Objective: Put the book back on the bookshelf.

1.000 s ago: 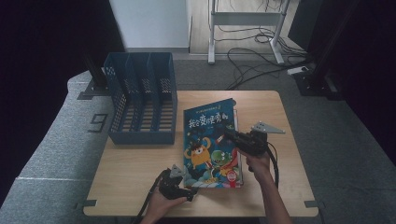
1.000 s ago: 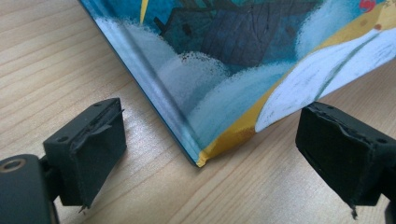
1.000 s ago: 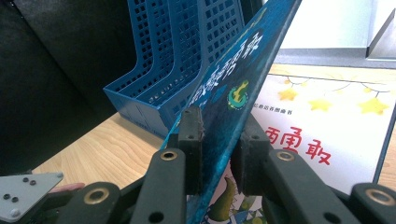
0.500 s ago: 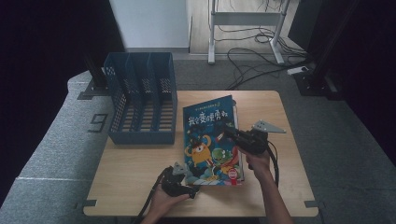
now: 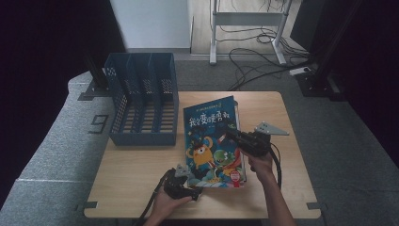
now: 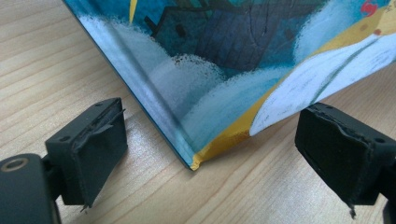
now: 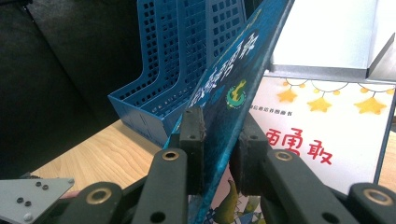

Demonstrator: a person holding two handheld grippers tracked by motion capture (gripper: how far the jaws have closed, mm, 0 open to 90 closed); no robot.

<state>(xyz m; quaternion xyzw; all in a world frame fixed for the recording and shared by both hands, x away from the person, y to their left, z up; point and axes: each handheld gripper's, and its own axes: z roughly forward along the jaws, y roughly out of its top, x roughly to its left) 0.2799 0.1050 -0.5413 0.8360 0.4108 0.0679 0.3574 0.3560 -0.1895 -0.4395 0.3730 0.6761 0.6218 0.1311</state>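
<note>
From the high view, your picture book (image 5: 212, 139) lies at the table's (image 5: 141, 188) centre, with the blue file rack (image 5: 142, 99) at about ten o'clock from it, lying on its back with its slots open toward you. Your right gripper (image 5: 234, 135) sits on the book's three o'clock edge, and your left gripper (image 5: 197, 192) waits at the seven o'clock corner.

In the left gripper view, your jaws stand wide apart, gripping nothing. The book's corner (image 6: 196, 161) points down between the two pads (image 6: 100, 144), touching neither; it looks slightly raised off the wood, though I cannot tell for sure.

In the right gripper view, your jaws are clamped on the front cover (image 7: 229, 93), which tilts up toward twelve o'clock. The first page (image 7: 327, 126) with its stars lies exposed at three o'clock, and the rack (image 7: 187, 60) stands behind at eleven o'clock.

My judgement: the cover is seized and partly lifted, so opening is under way. Left to do is swinging it fully over, with your left gripper steadying the corner.
</note>
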